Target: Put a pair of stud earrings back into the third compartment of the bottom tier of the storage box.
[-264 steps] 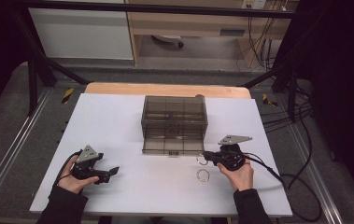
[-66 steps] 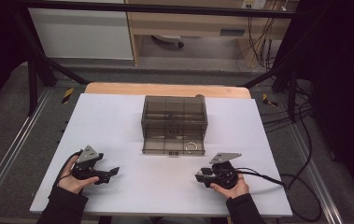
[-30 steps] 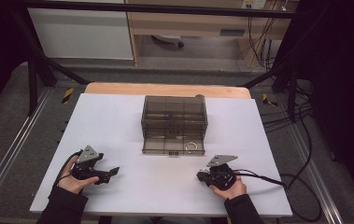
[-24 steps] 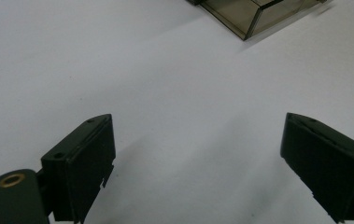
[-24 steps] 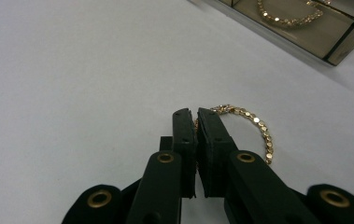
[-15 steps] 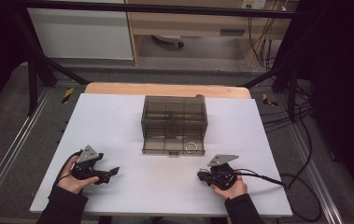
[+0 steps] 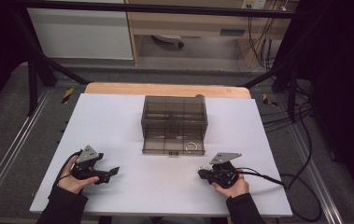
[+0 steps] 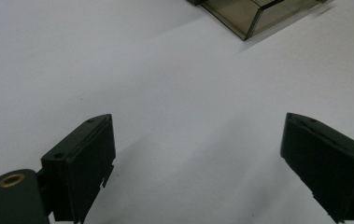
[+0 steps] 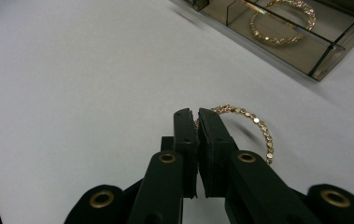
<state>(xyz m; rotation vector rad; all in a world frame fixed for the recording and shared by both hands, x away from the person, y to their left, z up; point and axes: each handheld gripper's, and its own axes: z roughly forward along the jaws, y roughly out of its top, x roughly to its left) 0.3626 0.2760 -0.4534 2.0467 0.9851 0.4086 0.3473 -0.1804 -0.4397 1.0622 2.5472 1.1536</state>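
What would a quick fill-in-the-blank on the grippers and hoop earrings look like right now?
1. The right gripper is shut on a gold ____.
2. The left gripper has its jaws ____.
3. A second hoop earring lies inside the pulled-out ____ of the smoky organizer box.

Missing words: hoop earring; open; drawer

bright even light on the white table (image 7: 118, 121), dark surroundings, soft shadows, close views slightly blurred

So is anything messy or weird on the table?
Nothing is spilled or broken. One gold hoop lies in the pulled-out drawer of the smoky plastic box. Its twin gold ring is outside the drawer, pinched in the right gripper. The left gripper is open above bare table.
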